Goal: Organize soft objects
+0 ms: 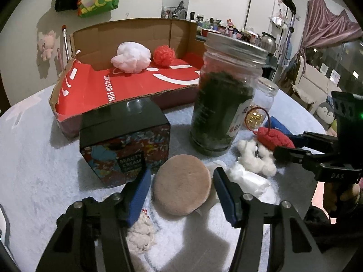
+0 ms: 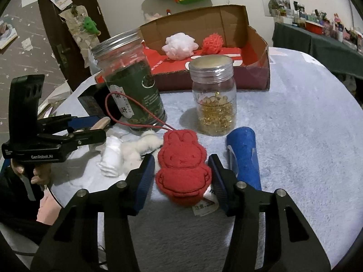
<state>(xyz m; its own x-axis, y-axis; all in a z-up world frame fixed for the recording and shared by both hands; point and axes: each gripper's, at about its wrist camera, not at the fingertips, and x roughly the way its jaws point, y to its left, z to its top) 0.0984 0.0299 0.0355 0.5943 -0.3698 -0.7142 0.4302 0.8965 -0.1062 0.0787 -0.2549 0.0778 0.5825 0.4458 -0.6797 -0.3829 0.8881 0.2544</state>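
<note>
On the table, a round tan puff (image 1: pixel 183 184) is straddled by the left gripper (image 1: pixel 179 192), jaws open, not pressing it. A red rabbit plush (image 2: pixel 181 167) is framed likewise by the right gripper (image 2: pixel 181 179), pads just beside it without touching.

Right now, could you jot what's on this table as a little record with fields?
Surface: pale fluffy cloth
Box: cardboard box, red inside, holding a white puff and a red pompom
Jars: tea jar; small capsule jar
Left gripper: fingers either side of a tan round puff
Right gripper: fingers either side of a red bunny plush
Nearby: blue roll
</note>
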